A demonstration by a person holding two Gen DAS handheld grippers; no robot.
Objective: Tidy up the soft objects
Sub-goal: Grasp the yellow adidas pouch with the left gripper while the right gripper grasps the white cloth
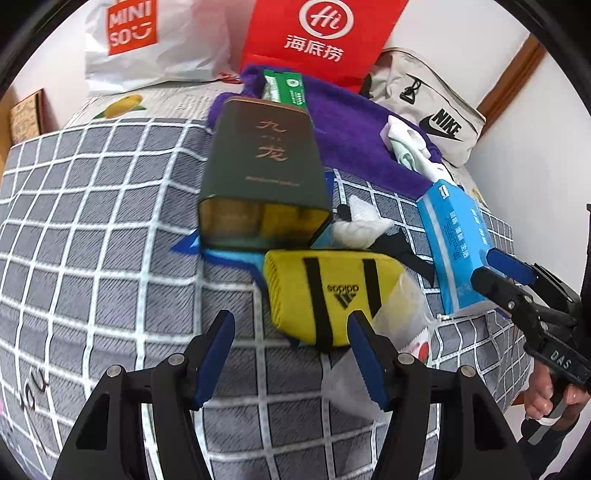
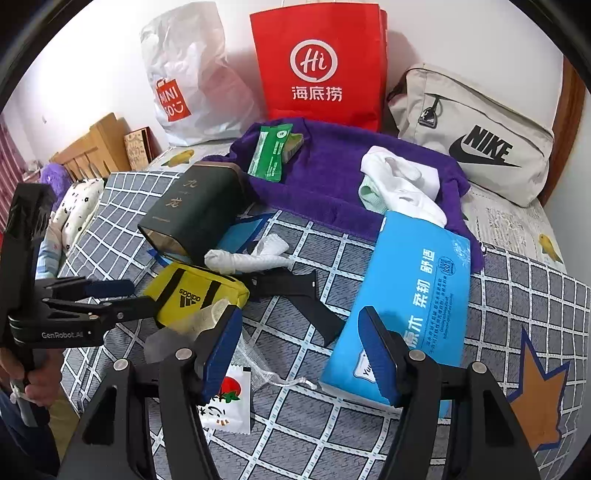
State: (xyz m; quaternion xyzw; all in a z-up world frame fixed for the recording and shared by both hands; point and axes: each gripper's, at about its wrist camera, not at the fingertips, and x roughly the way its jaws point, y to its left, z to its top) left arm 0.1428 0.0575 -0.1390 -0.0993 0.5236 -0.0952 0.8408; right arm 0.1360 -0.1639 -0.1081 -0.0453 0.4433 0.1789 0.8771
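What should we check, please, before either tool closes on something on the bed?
1. Left tool open and empty: ok.
2. Right tool open and empty: ok.
3. Yellow pouch in line with the left tool: ok; it lies just ahead, slightly off-centre.
4. Tissue pack centred for the right tool: not ok; it lies off to one side.
5. Pouch free of clutter: not ok; clear plastic lies against it.
6. Tin touching the pouch: cannot tell.

- A bed [image 2: 517, 314] in a grey, white-gridded cover lies beneath the gripper.
- Beyond it, a plain white wall [image 2: 461, 33], evenly lit.
- Far left, a wooden headboard [image 2: 92, 147].
- Far right, brown wooden trim [image 1: 511, 75] runs against the wall.
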